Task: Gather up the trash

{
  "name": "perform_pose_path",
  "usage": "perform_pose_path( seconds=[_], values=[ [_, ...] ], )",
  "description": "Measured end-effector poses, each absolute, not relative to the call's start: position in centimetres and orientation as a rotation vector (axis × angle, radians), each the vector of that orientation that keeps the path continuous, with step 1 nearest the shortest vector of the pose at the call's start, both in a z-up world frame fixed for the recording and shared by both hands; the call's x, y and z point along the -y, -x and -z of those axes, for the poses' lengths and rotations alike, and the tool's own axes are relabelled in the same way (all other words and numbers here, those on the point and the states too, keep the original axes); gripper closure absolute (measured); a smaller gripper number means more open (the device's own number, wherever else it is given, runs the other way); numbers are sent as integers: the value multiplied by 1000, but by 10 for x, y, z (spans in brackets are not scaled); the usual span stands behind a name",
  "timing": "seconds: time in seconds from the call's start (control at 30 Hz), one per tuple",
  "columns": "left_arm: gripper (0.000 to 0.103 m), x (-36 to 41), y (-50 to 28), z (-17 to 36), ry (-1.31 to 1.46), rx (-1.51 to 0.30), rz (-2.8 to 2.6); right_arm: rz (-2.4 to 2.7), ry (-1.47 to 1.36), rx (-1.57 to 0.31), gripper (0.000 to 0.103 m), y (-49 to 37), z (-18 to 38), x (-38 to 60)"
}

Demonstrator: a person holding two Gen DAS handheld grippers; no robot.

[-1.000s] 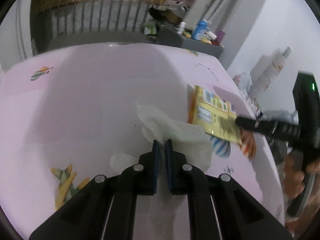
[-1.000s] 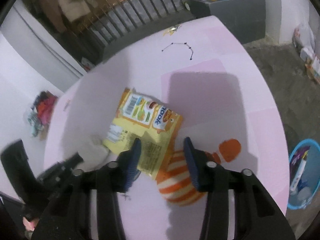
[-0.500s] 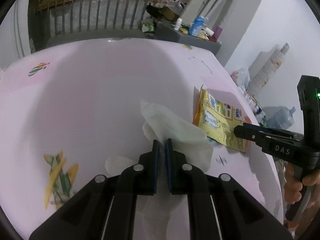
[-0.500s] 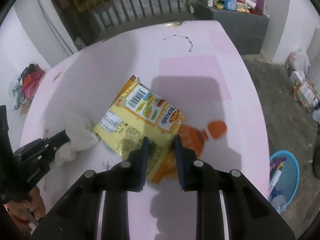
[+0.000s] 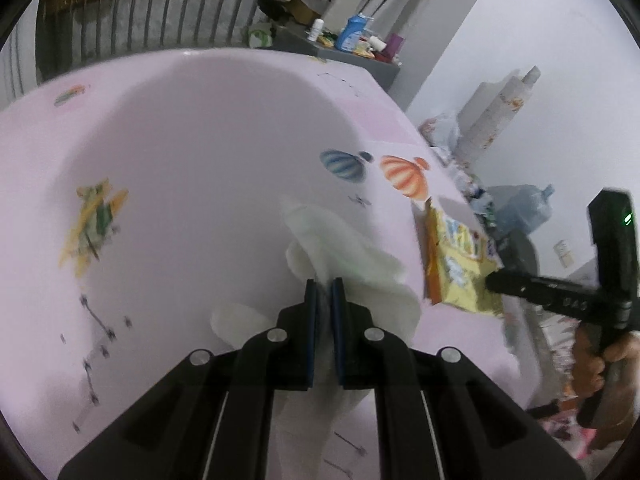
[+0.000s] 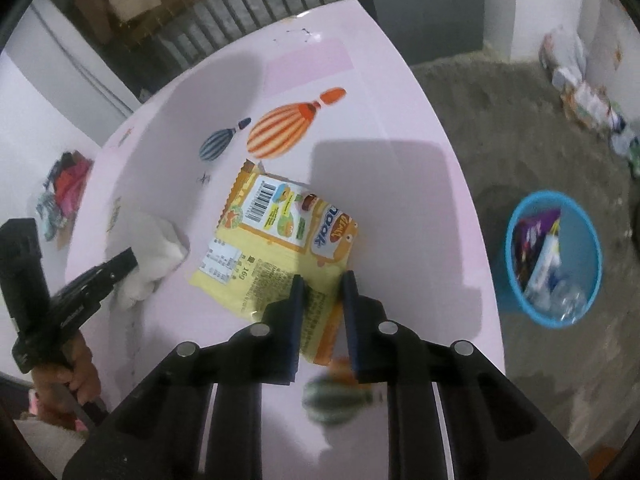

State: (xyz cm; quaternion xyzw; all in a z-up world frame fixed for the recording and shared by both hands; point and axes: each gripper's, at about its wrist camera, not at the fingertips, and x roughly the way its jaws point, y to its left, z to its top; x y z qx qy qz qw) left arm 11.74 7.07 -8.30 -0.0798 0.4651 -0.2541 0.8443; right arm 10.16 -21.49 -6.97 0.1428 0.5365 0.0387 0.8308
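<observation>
A: What do the tongs have?
B: The left tongs [image 5: 325, 294] are clamped on the white tissue [image 5: 352, 252]. The right tongs [image 6: 322, 294] are closing, a corner of the yellow snack wrapper [image 6: 280, 236] between the jaws.
A: Is the wrapper off the counter [image 6: 392, 184]?
B: It looks lifted, its long axis running up and left from the right tongs.
A: And the blue bin [image 6: 516, 280]?
B: On the floor, right of the counter edge. I judge the right hand nearer.
</observation>
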Motion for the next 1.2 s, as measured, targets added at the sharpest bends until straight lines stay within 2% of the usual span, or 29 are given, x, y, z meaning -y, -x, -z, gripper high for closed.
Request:
perform_pose_path(
  seconds=[0.2,0.4,0.63,0.77,0.9,1.1,1.17,1.2],
  values=[
    [96,-73,-98,60,206,-929,648,-136,-470,-1105,88,-95,72,232],
    [95,-64,-75,48,192,-929,774,-143,-489,-1056,88,-90,67,240],
    [67,-39,-69,56,126,-977,776,-149,-521,-1062,86,-81,75,252],
    [61,-30,-71,59,65,-978,750,-164,-563,-1070,83,-76,74,262],
    [59,-25,-75,63,25,-974,744,-190,-595,-1075,77,-76,73,266],
    [59,-27,-73,58,5,-941,765,-199,-581,-1085,60,-79,70,265],
    [56,-28,-65,49,-4,-897,829,-206,-557,-1102,54,-82,71,260],
    [51,-29,-60,45,-14,-872,859,-217,-550,-1116,50,-83,72,257]
  ],
)
